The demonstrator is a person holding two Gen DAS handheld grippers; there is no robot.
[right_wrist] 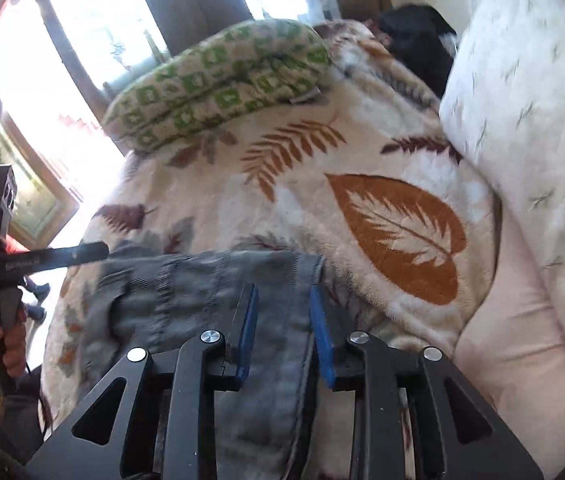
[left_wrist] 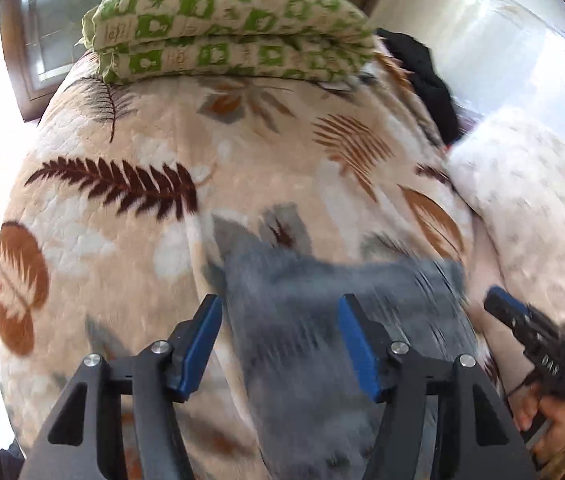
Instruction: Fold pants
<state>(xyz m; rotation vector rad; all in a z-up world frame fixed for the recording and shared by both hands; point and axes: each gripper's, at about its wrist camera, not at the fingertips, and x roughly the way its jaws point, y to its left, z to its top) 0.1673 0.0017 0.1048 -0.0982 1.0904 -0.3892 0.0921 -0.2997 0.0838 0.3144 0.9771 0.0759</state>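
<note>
**Grey pants lying on the bed**

The pants [left_wrist: 322, 320] are grey, a soft faded fabric, spread across the near part of the leaf-patterned blanket. They lie flat but rumpled, with creases and a bunched fold toward one side. A stitched hem edge [right_wrist: 316, 268] ends squarely on the blanket, and a seam runs along the near length. Motion blur hides finer details.

Leaf-print blanket [left_wrist: 242, 184] covers the bed, folded green-and-cream quilt [left_wrist: 226, 28] on its far end by the window [right_wrist: 94, 20]. Black garment [left_wrist: 426, 80] at the far right corner, white pillow [right_wrist: 530, 120] along the right edge
</note>
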